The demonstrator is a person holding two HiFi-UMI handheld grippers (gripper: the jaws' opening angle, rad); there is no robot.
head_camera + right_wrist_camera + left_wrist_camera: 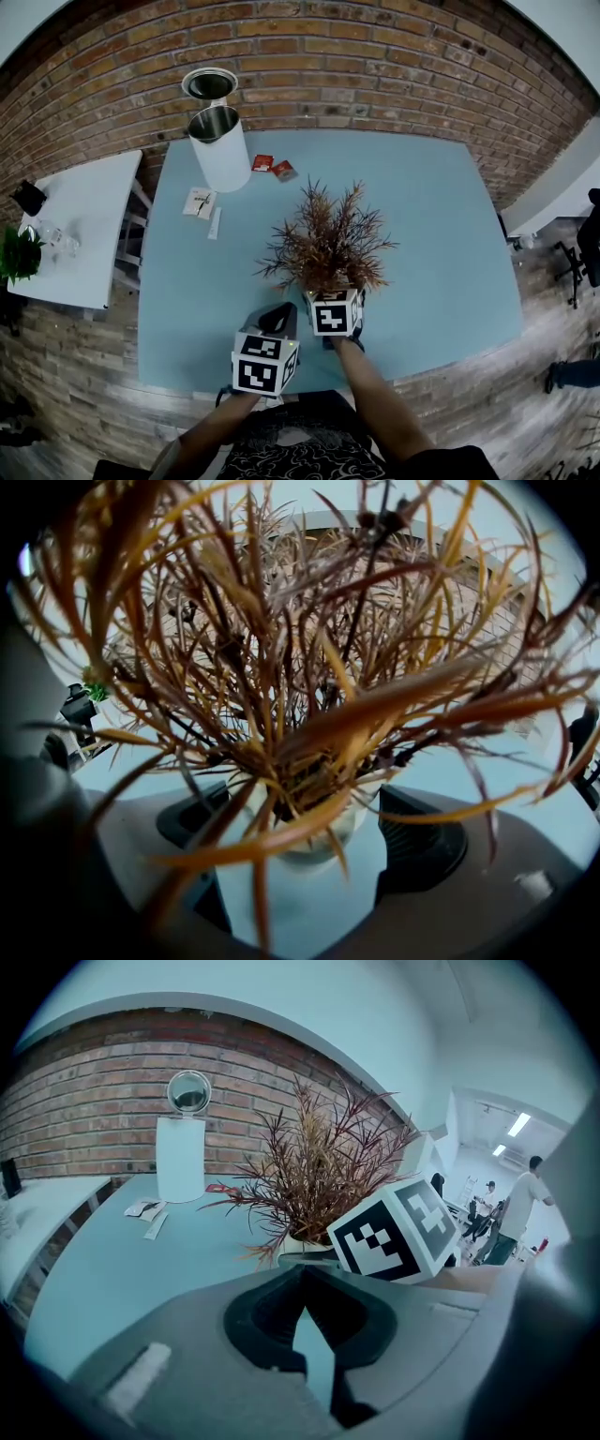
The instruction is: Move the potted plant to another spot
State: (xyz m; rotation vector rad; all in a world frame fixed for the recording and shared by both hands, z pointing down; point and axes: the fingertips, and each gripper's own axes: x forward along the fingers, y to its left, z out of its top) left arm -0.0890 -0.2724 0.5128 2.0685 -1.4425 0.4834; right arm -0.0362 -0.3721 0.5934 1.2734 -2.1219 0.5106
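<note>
The potted plant (328,239) has dry red-brown leaves and a small white pot (314,832). It stands on the blue table (441,234), near the middle of the front half. My right gripper (333,298) is at the plant's near side. In the right gripper view this gripper (314,847) is open, with one jaw on each side of the pot and a narrow gap showing on both sides. My left gripper (278,321) hangs just left of it, shut and empty (302,1274). From there the plant (319,1171) shows to the front right.
A tall white cylinder bin (217,141) stands at the table's back left, with two red packets (272,166) beside it and paper slips (200,202) in front. A white side table (80,225) with a small green plant (17,253) lies left. A brick wall (375,56) runs behind.
</note>
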